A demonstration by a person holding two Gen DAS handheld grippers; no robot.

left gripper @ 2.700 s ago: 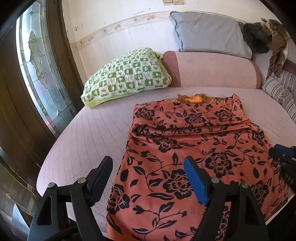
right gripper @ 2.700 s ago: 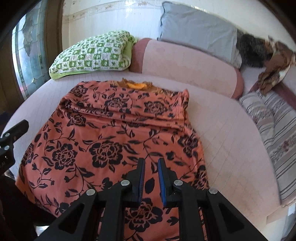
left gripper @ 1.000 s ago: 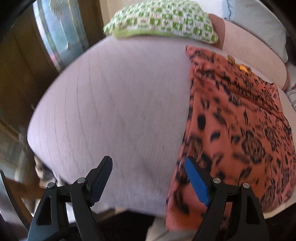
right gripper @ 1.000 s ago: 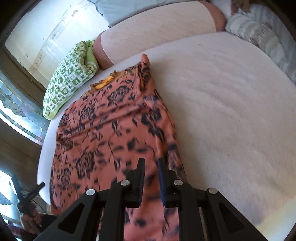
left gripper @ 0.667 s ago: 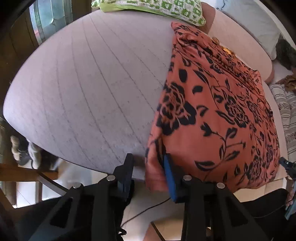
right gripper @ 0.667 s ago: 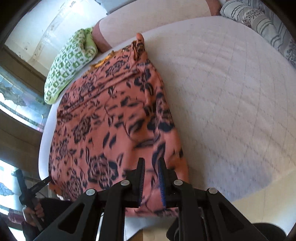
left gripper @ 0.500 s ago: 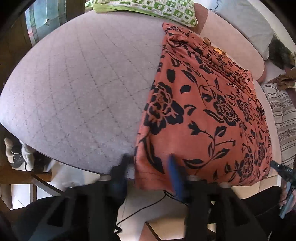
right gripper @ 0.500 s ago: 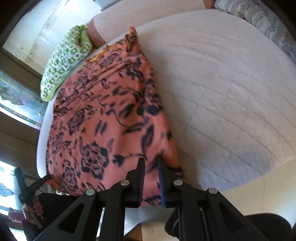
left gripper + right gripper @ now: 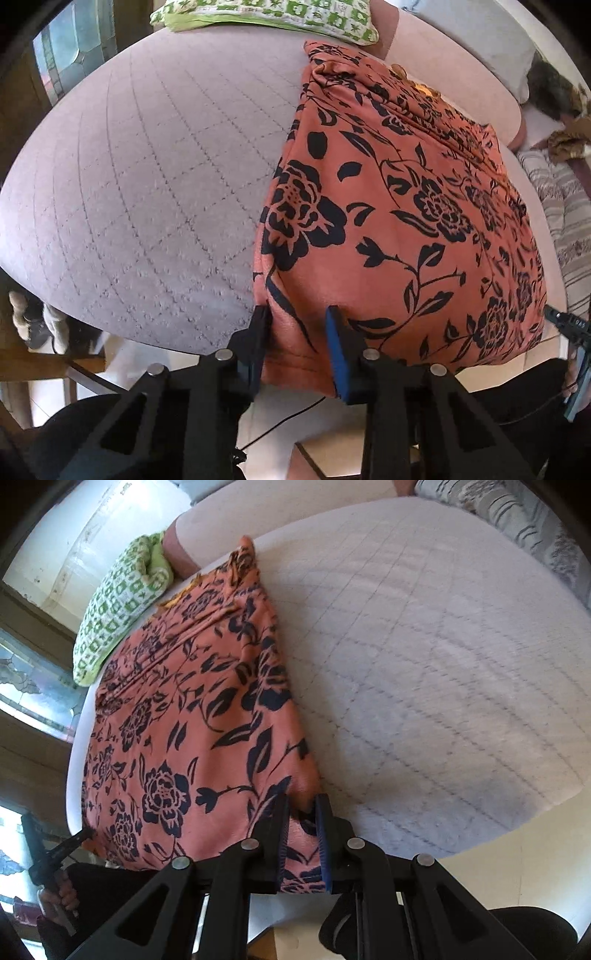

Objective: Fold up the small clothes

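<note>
An orange garment with a black flower print (image 9: 399, 206) lies spread flat on the quilted bed, its near hem hanging over the front edge. My left gripper (image 9: 297, 314) is at the hem's left corner, its jaws closed on a bunch of the cloth. The same garment shows in the right wrist view (image 9: 192, 716). My right gripper (image 9: 301, 805) is at the hem's right corner, jaws narrowly set with cloth pinched between them. Each gripper's tip shows at the far edge of the other's view.
The bed (image 9: 140, 177) is covered in pale quilted fabric. A green and white checked pillow (image 9: 266, 14) and a pink bolster (image 9: 458, 66) lie at the head. Striped cushions (image 9: 569, 221) lie at the right. The floor lies below the bed's front edge.
Both grippers have dropped from above the garment to the bed's front edge. The left one, wide open before, has closed on the hem's left corner. The right one now pinches the right corner.
</note>
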